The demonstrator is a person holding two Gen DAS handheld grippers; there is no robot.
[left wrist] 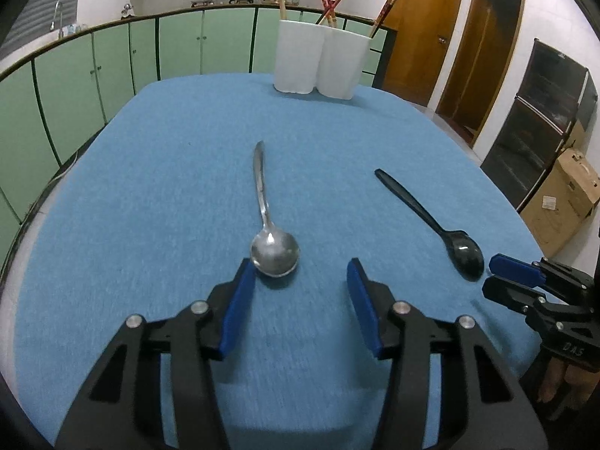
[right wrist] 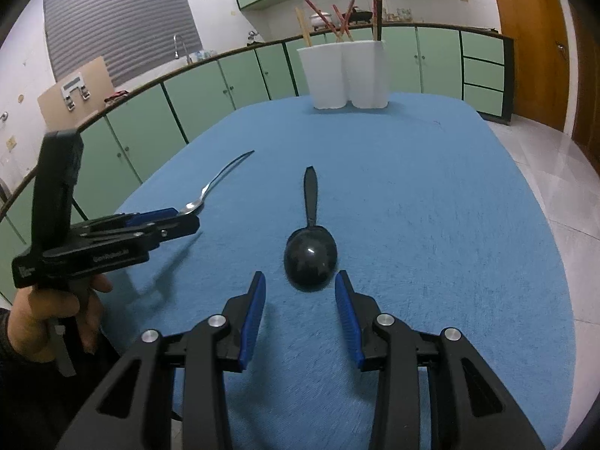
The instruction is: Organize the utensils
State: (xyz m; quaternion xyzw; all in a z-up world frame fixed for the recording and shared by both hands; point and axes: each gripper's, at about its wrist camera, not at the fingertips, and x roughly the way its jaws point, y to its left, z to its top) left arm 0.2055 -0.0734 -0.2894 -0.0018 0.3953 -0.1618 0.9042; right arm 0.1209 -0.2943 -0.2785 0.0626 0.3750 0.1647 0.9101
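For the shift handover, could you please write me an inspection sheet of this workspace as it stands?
Surface: blue tablecloth, flat, covering the table.
Job's things: metal spoon and black spoon lying bowl-end towards the grippers; white holder at the far edge, chopsticks standing in it.
Clutter: nothing seen.
Grippers: left gripper open, jaws just short of the metal spoon; right gripper open, just short of the black spoon.
Cables: nothing seen.
Surroundings: green cabinets, wooden doors, cardboard box.
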